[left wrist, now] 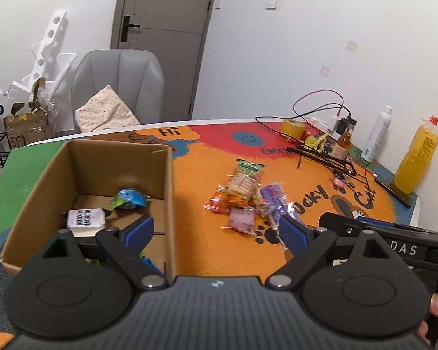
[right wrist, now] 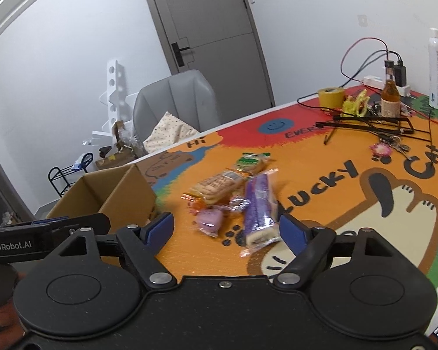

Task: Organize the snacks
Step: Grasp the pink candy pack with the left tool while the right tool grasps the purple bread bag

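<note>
Both hand-held grippers gape wide, holding nothing: the left (left wrist: pixel 216 230) over the box (left wrist: pixel 169 204) wall, the right (right wrist: pixel 226 227) above the snacks (right wrist: pixel 233 195) piled on the counter (right wrist: pixel 321 157), box at 9 o'clock.

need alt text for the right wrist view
The open, empty right gripper hovers over a colourful table, its fingers either side of a purple snack bar in a pile of snacks; a cardboard box stands left.

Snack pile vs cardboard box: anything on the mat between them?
Nothing. In the left wrist view, bare orange mat separates the cardboard box from the snack pile; the right wrist view agrees.
</note>
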The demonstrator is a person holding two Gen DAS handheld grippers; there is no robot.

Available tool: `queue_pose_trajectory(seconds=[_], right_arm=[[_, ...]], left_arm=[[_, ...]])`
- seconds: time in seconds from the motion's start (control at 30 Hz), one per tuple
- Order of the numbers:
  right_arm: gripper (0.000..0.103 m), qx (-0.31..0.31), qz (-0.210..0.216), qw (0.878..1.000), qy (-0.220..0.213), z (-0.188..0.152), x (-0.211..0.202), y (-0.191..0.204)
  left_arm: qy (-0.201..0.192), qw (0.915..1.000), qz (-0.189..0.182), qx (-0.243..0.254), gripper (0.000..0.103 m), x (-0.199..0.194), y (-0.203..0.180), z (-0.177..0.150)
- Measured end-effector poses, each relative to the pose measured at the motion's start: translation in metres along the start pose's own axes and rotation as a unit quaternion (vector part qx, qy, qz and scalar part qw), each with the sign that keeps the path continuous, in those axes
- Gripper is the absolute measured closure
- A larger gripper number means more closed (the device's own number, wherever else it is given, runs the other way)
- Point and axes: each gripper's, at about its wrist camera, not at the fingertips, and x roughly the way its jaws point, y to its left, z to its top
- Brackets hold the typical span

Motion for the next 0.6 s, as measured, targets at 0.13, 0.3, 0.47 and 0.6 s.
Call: queue_pose_trajectory(seconds=[0.13, 0.3, 0.47, 0.6], right_arm=[[0.028, 0.005, -0.003, 1.0, 0.006, -0.001, 0.003, -0.009], [0.033, 0.021, -0.004, 1.0, 0.018, -0.003, 0.013, -0.023], [0.041, 0.038, -0.002, 0.999, 0.026, -0.004, 0.026, -0.037], [0.046, 0.045, -0.001, 0.998, 0.037, -0.004, 0.04, -0.044]], left_arm=[[0.004, 0.9999, -0.005, 0.011, 0.011, 0.009, -0.012, 0.001], [0.011, 0.9997, -0.011, 0.016, 0.013, 0.024, -0.024, 0.001], [0.021, 0.9995, -0.019, 0.014, 0.016, 0.042, -0.03, 0.0], [0.032, 0.9991, -0.024, 0.01, 0.022, 0.058, -0.033, 0.001]])
